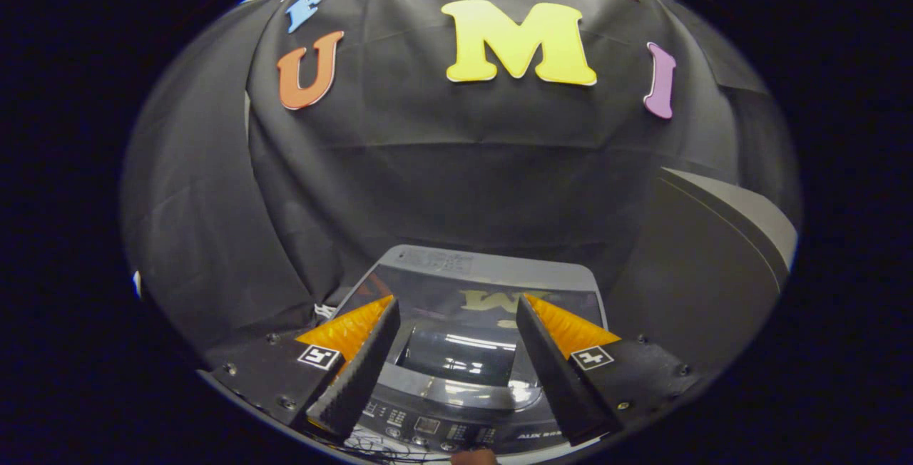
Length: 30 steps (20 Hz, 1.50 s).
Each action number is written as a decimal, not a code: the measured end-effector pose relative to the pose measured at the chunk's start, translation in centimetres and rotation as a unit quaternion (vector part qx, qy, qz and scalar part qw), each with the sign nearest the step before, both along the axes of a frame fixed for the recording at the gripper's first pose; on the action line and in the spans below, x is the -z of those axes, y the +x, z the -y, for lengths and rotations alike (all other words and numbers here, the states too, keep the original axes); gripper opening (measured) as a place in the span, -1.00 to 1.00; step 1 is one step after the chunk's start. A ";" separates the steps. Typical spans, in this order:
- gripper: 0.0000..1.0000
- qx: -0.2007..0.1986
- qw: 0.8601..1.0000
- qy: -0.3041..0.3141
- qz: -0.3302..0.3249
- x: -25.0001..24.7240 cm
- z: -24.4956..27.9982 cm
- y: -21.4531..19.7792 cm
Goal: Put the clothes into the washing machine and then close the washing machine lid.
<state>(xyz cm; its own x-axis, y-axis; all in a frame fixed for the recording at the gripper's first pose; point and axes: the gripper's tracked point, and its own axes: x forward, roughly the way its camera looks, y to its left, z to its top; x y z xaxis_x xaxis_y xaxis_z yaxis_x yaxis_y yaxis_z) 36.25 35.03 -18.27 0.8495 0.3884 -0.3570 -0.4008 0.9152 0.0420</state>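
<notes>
Left to right, as you hold it: your gripper (456,308) sits above one washing machine (492,269), looking down and forward over it. You have two fingers showing, one on each side, and the jaws stand wide apart with nothing between the pads. Each finger carries one square marker tag, so two tags in all.

Past the left finger (360,358), a small tangle of pale cable (324,310) lies against the booth's black cloth wall (428,180), just beside the machine's left rear corner.

Between your fingers you see the machine's one lid (471,301), a dark glossy panel that mirrors the wall and the lights. It looks folded or partly raised, with a dark drum opening (456,358) below it; whether clothes lie inside you cannot tell, for the hollow is dark and full of reflections. Nearer to you, under the fingertips, runs one control panel (428,428) with a row of small buttons and one little display.

Beyond the right finger (556,358), one large grey slanted panel (720,237) stands near the machine's right side, apart from it.
</notes>
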 end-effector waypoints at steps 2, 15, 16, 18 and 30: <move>1.00 -0.002 1.000 0.017 0.016 -2.2 1.0 -1.4; 1.00 0.067 0.988 0.076 0.120 -17.6 26.3 -21.6; 1.00 0.080 0.987 0.074 0.114 -17.7 28.3 -23.1; 1.00 0.095 0.987 0.084 0.103 -18.2 31.2 -26.1; 1.00 0.068 0.986 0.081 0.127 -18.5 37.4 -34.1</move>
<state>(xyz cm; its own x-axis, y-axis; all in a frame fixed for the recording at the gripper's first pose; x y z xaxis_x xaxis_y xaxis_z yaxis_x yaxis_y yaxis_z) 2.15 -2.36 0.25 0.9516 0.2997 -0.0680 -0.2918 0.9505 0.1065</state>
